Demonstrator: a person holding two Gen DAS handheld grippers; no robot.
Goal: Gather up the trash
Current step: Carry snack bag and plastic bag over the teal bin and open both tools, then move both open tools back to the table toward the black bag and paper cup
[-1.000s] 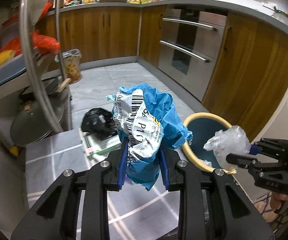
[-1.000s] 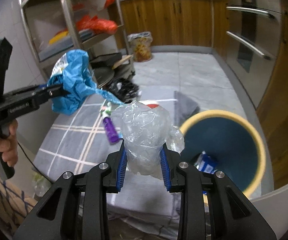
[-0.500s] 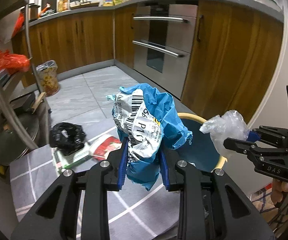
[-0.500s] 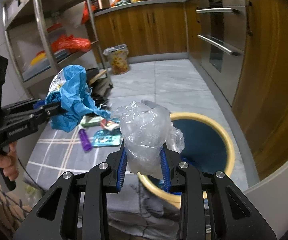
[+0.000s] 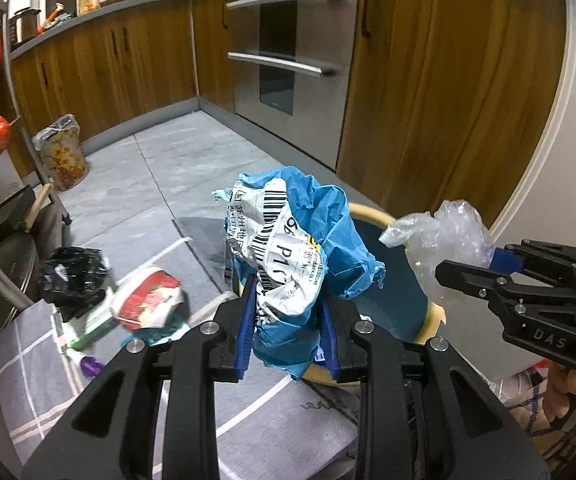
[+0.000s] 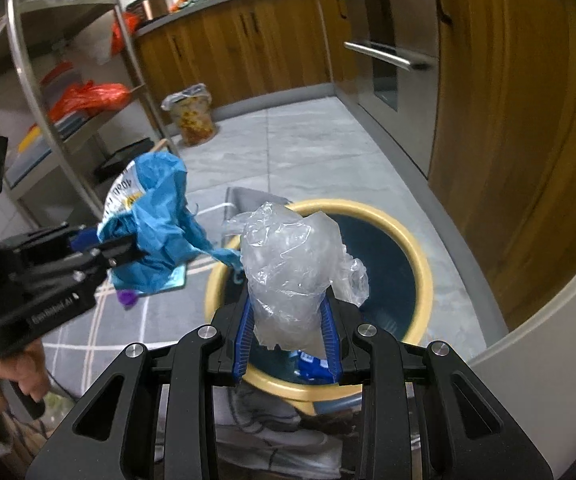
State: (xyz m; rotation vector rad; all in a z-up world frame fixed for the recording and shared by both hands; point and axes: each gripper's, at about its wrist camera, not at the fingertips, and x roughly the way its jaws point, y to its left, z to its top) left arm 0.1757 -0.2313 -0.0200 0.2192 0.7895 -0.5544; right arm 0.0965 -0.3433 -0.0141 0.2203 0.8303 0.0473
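My left gripper (image 5: 285, 320) is shut on a crumpled blue mailer bag (image 5: 300, 240) with a white barcode label, held just left of the bin. My right gripper (image 6: 288, 332) is shut on a wad of clear plastic film (image 6: 292, 264), held over the near rim of the bin. The bin (image 6: 420, 256) is round, with a yellow rim and dark blue inside, and some blue packaging (image 6: 312, 364) lies at its bottom. In the left wrist view the right gripper (image 5: 468, 268) shows at the right with the clear film (image 5: 444, 240) above the bin (image 5: 436, 316).
Loose trash lies on the grey checked rug (image 5: 39, 400): a black bag (image 5: 71, 276), a red-and-white packet (image 5: 147, 300), a green box, a purple tube (image 5: 89, 366). A metal shelf rack (image 6: 87, 120) stands left, wooden cabinets (image 6: 508, 120) and an oven right. A person's hand (image 6: 3, 376) grips the left tool.
Both grippers have carried their loads rightward toward the bin and a little lower. The clear film now hangs over the bin's rim; the blue bag has come close beside it.
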